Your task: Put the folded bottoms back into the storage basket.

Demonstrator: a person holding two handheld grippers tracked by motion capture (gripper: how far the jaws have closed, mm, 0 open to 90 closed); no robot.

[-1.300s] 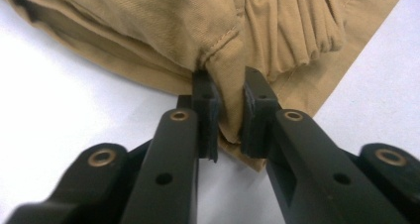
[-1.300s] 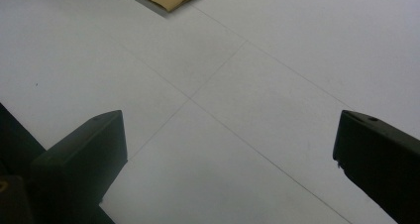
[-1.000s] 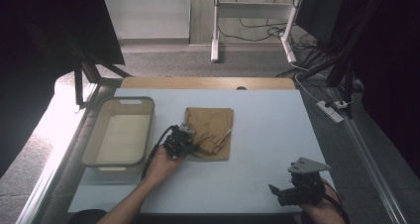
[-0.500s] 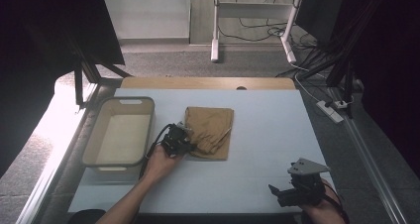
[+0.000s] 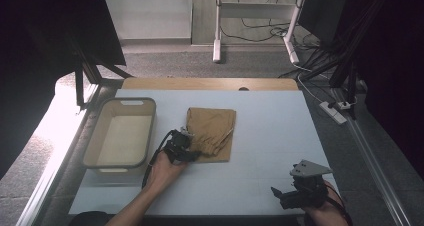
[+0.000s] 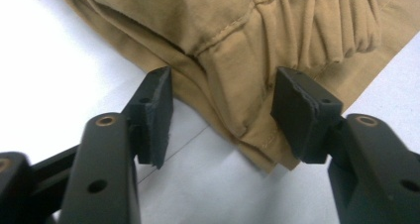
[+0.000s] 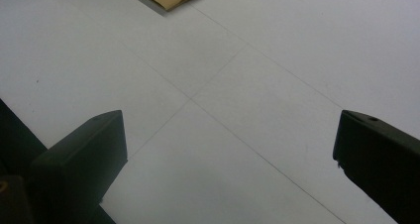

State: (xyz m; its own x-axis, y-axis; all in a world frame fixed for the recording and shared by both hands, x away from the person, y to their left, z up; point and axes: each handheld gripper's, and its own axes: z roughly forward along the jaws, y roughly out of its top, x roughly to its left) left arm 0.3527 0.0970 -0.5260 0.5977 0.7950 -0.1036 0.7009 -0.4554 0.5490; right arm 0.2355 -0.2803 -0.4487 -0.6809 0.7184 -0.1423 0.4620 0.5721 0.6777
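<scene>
Jaws, left gripper (image 6: 220,115): just been opening, now spread either side of the cloth's (image 5: 212,132) near corner, pads off it.
Jaws, right gripper (image 5: 290,193): spread wide, well apart from cloth.
Cloth: folded, just right of the bin (image 5: 95,143).

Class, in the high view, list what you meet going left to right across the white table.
Beige plastic bin → left gripper → folded tan cloth garment → right gripper
</scene>
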